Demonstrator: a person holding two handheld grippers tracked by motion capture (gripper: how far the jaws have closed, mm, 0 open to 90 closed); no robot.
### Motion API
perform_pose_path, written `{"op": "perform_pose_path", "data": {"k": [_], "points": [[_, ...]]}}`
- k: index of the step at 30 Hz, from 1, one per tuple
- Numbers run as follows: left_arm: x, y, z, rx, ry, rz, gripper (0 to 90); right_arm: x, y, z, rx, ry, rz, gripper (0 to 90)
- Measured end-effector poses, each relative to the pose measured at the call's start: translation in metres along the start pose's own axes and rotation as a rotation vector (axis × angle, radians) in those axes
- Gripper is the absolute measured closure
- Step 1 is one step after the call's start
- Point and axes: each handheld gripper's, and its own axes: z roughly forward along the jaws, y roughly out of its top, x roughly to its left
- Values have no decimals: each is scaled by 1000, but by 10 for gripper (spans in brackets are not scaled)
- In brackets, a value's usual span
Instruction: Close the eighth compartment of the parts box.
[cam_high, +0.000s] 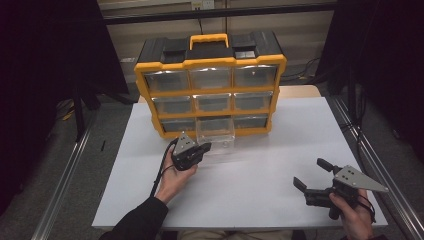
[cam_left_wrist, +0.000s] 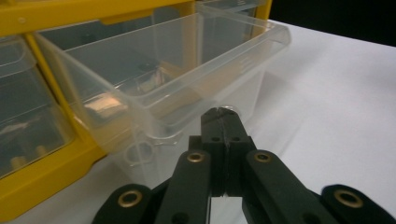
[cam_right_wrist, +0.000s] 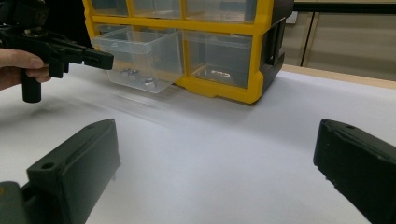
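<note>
1. Drawer (cam_high: 216, 134), clear plastic, sticks out of the bottom middle slot of the yellow organiser (cam_high: 210, 90) at frame centre; the left gripper (cam_high: 202, 149) sits closed at its front, and the right gripper (cam_high: 312, 177) is open at lower right.
2. Left gripper view: the closed jaws meet at the drawer (cam_left_wrist: 163, 84) front under its lip; whether they pinch anything is unclear. It looks light, stiff and slippery; the lip seems the best hold.
3. Right gripper view: small metal parts (cam_right_wrist: 137, 77) lie in the drawer (cam_right_wrist: 140, 58) at upper left; the jaws gape, empty.

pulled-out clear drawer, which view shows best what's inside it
The right gripper view: the clear drawer is seen side-on, with small metal parts on its floor. The left gripper view shows its front lip close up behind the shut left gripper. The high view shows it small.
</note>
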Motion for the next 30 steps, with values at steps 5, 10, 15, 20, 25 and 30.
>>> {"op": "perform_pose_path", "data": {"k": [5,10,15,20,25,30], "points": [[-4,5,4,0,14,11,900,0,0,0,2,-3,3,1],[-2,6,6,-10,7,11,900,0,0,0,1,-7,4,1],[1,7,8,-14,31,4,900,0,-1,-1,-1,-6,5,1],[5,8,10,-12,22,14,900,0,-1,-1,-1,-7,7,1],[8,10,12,-2,41,17,900,0,-1,-1,0,-8,9,1],[12,12,13,11,64,20,900,0,-1,-1,-1,-9,9,1]]}}
